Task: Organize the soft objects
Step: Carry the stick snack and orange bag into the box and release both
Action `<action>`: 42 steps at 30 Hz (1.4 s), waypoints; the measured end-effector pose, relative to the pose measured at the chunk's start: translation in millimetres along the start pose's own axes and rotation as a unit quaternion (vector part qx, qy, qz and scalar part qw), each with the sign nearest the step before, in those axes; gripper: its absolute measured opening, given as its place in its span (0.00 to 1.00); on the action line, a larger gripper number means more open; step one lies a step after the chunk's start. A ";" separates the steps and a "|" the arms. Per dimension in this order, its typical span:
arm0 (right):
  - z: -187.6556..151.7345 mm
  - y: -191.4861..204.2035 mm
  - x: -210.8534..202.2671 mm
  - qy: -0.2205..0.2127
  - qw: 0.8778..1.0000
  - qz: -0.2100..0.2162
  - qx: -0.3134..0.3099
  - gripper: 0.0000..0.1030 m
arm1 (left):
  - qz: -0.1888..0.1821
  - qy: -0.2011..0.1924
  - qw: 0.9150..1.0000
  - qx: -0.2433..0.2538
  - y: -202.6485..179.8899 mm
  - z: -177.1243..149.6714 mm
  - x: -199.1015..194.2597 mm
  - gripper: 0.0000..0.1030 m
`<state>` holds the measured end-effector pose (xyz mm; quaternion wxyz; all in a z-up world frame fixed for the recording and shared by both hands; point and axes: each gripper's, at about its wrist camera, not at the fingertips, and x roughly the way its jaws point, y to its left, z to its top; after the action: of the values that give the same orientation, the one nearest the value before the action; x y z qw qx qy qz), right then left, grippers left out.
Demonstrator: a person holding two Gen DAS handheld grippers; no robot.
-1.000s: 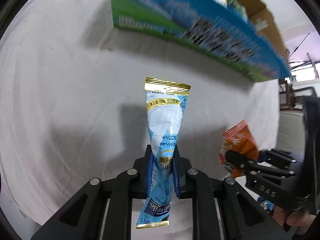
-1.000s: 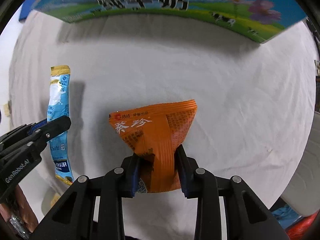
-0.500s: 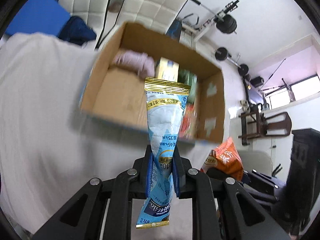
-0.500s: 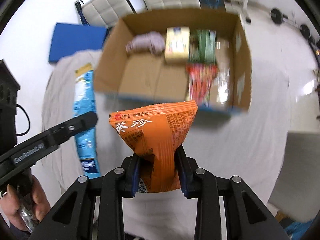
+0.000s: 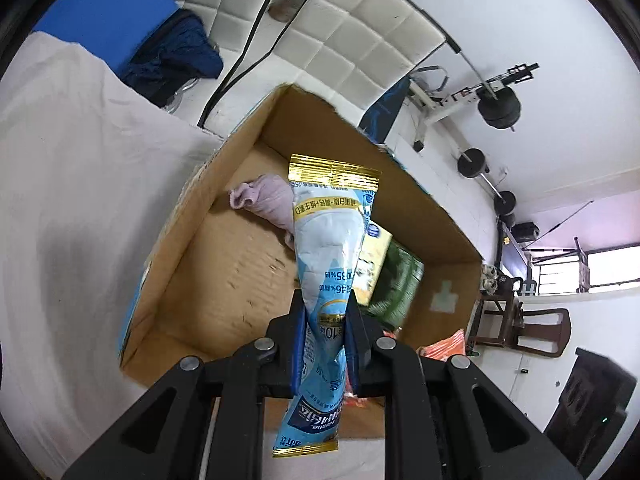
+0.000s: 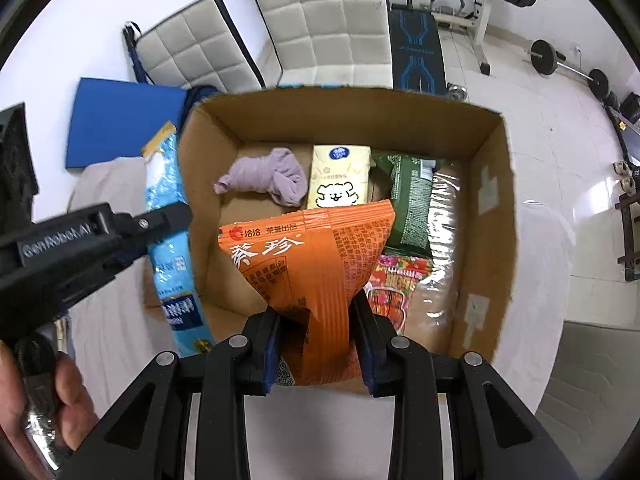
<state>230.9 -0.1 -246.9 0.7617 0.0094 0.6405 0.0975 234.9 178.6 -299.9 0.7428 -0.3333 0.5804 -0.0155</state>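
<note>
My left gripper [image 5: 325, 312] is shut on a long light-blue pouch with gold ends [image 5: 332, 240], held upright over the open cardboard box [image 5: 176, 240]. It also shows at the left of the right wrist view [image 6: 170, 240]. My right gripper [image 6: 318, 312] is shut on an orange snack bag [image 6: 312, 248], held above the box's near side [image 6: 492, 208]. Inside the box lie a lilac cloth [image 6: 268, 176], a yellow tissue pack [image 6: 340, 180], a green packet [image 6: 412, 200] and a red packet in clear wrap [image 6: 396, 284].
The box sits on a table covered with a white cloth [image 5: 72, 184]. Behind it are white padded chairs [image 6: 328, 20], a blue mat [image 6: 120, 120] and gym weights [image 6: 560, 60] on the floor.
Both grippers have risen and tilted from facing the box's printed side to looking down into the open box. Each keeps its packet.
</note>
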 end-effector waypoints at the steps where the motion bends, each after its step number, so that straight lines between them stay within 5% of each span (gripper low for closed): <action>1: 2.2 0.5 9.4 0.006 1.000 -0.002 -0.003 0.33 | 0.003 0.003 1.000 -0.001 1.4 1.4 3.9 0.14; 13: 3.2 3.6 89.2 0.082 0.996 0.018 -0.021 0.35 | 0.041 0.053 0.998 -0.011 12.9 9.1 44.2 0.23; 16: 0.6 2.4 99.9 0.094 0.995 0.018 -0.020 0.49 | 0.066 0.069 0.995 -0.002 9.8 8.8 46.6 0.27; 18: -1.1 0.4 97.9 0.087 0.996 0.011 -0.018 0.62 | 0.081 0.067 0.994 0.014 7.2 6.4 45.0 0.35; 27: -13.1 -11.3 79.5 0.076 0.997 -0.015 0.002 0.62 | 0.150 0.033 0.984 0.086 -2.3 -16.5 23.2 0.62; 35: -32.5 -27.9 49.2 0.053 0.997 -0.048 0.033 0.63 | 0.179 0.005 0.974 0.136 -12.1 -42.5 3.2 0.74; 38: -39.4 -33.3 36.9 0.047 0.997 -0.052 0.043 0.63 | 0.190 0.000 0.971 0.145 -15.7 -45.6 -2.4 0.93; 40: -45.0 -37.8 30.3 0.043 0.996 -0.056 0.048 0.65 | 0.195 -0.010 0.969 0.153 -19.1 -48.0 -6.7 0.96; 42: -48.6 -41.5 23.3 0.037 0.996 -0.062 0.055 0.84 | 0.199 -0.020 0.966 0.161 -23.5 -50.4 -11.9 0.98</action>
<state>192.8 -42.5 -284.1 0.7406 0.0078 0.6717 0.0150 195.6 141.1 -282.9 0.7867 -0.0873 0.6094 0.0457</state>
